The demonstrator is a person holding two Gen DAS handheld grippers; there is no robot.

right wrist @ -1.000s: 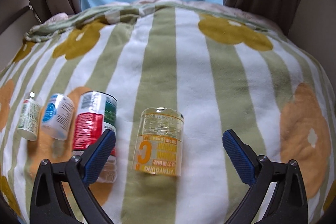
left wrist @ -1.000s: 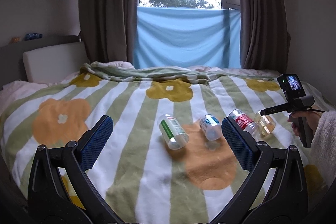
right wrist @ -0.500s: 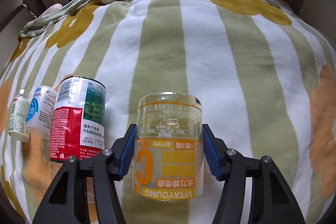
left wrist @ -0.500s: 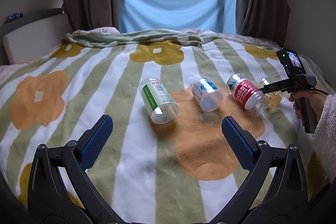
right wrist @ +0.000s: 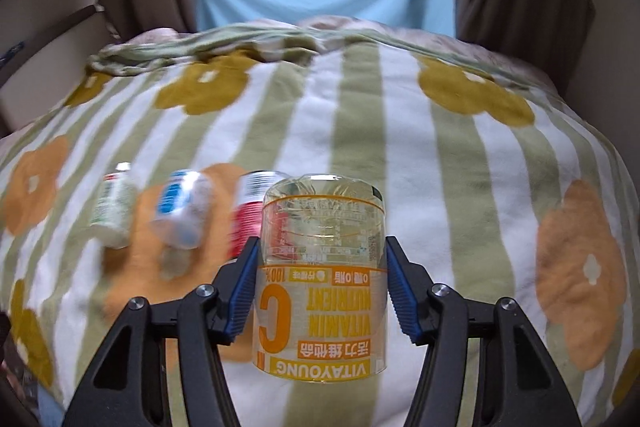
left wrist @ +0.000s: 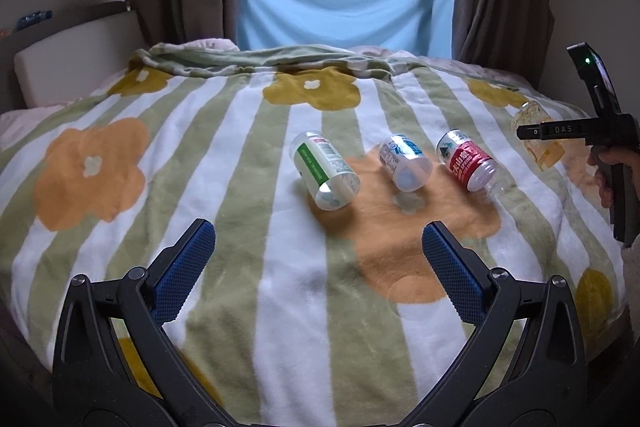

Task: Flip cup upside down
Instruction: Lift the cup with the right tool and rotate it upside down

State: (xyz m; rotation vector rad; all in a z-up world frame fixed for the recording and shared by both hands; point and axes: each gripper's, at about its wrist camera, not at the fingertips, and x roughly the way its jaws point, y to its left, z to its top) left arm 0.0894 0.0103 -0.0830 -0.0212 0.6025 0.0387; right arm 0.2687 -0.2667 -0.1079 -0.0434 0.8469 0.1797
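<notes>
The right gripper (right wrist: 320, 285) pinches the yellow-labelled cup (right wrist: 322, 279) between its jaws, lifted, next needing a wrist turn to invert it.

The right gripper (right wrist: 320, 283) clamps its blue fingers (right wrist: 240, 291) on the yellow-labelled cup (right wrist: 322, 279).

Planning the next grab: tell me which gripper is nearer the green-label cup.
Left. The left gripper hangs open just short of the green-label cup; the right gripper holds the yellow cup, three cups away.
</notes>
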